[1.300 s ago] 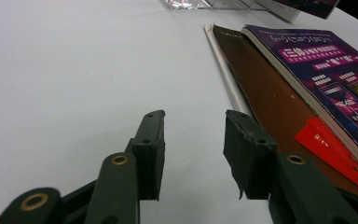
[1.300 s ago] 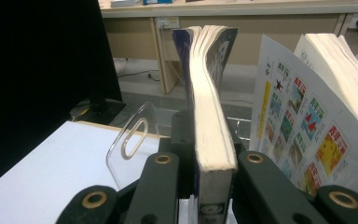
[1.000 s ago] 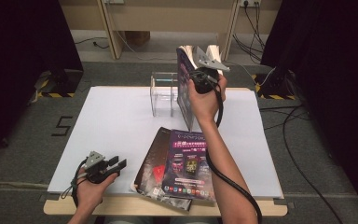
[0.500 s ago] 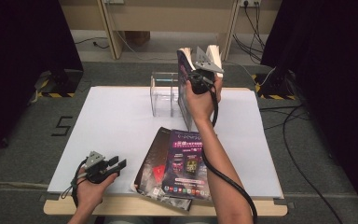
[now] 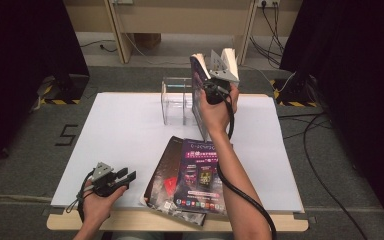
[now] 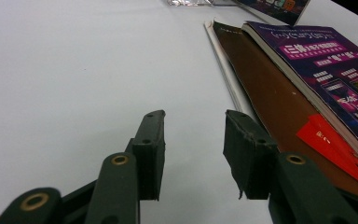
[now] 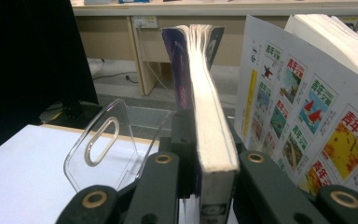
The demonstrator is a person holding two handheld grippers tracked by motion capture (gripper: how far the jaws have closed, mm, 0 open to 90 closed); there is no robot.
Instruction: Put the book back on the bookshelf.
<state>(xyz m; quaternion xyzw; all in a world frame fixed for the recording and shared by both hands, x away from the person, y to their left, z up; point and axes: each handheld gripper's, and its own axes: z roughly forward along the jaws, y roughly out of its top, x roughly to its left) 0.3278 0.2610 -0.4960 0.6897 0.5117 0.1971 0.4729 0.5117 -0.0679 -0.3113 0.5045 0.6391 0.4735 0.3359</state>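
Observation:
My right gripper (image 5: 206, 90) is shut on a purple-covered book (image 5: 198, 80), which it holds upright by its lower edge above the far middle of the table. In the right gripper view the jaws of the right gripper (image 7: 209, 142) clamp both covers of the book (image 7: 205, 93), cream page edges facing the camera. A clear acrylic book stand (image 5: 176, 99) is just left of it, with its slotted divider (image 7: 101, 140) close by. A magazine with a colourful picture cover (image 7: 303, 116) stands to the right. My left gripper (image 5: 125, 179) rests open and empty at the front left (image 6: 193, 135).
A purple book (image 5: 204, 172) lies on a brown one (image 5: 162, 172) at the table's front middle, just right of the left gripper (image 6: 270, 88). The white table sheet (image 5: 120, 130) ends at the front edge. Cables run over the floor to the right.
The right hand has edged the held book slightly towards the stand. The left hand and gripper have stayed put.

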